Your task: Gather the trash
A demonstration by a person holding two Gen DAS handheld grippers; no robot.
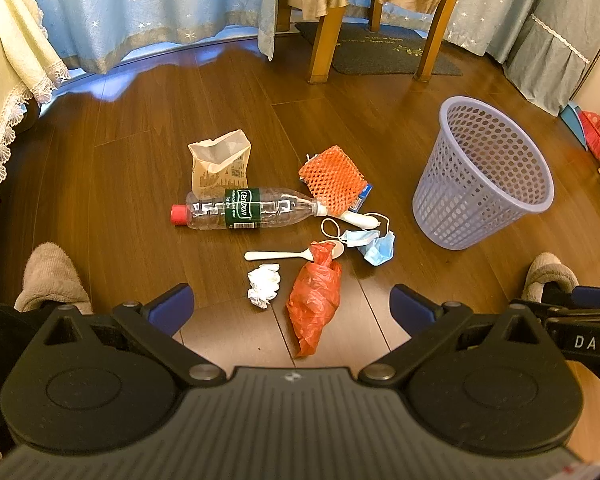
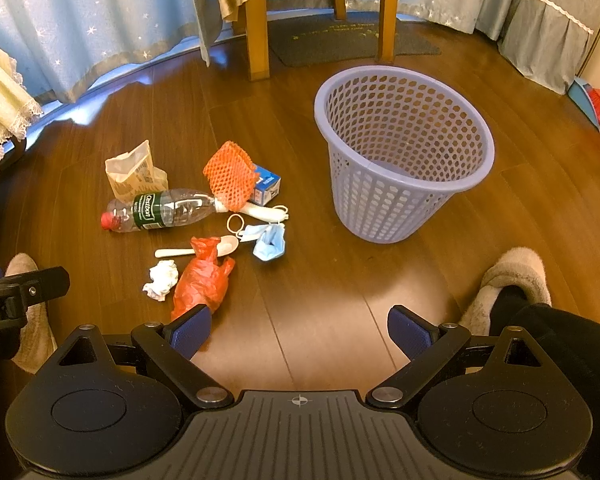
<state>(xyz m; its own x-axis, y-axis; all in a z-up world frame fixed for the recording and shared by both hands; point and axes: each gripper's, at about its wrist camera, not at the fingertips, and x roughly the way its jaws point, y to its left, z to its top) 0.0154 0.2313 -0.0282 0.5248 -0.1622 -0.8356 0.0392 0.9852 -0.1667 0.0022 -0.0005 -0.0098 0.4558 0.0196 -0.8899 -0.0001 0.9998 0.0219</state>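
Red plastic bag [image 1: 314, 300] lies nearest; both claws, left claw [image 1: 291, 306] and right claw [image 2: 299, 330], hang wide and empty, so pinching its bunched middle before carrying to the basket [image 2: 452, 190] seems wisest.

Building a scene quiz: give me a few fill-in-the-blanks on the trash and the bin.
1. The purple mesh wastebasket stands upright and holds ____ trash.
2. The plastic water bottle lying on its side has a ____ cap.
3. The white plastic spoon is partly covered by the ____ plastic bag.

Missing words: no; red; red
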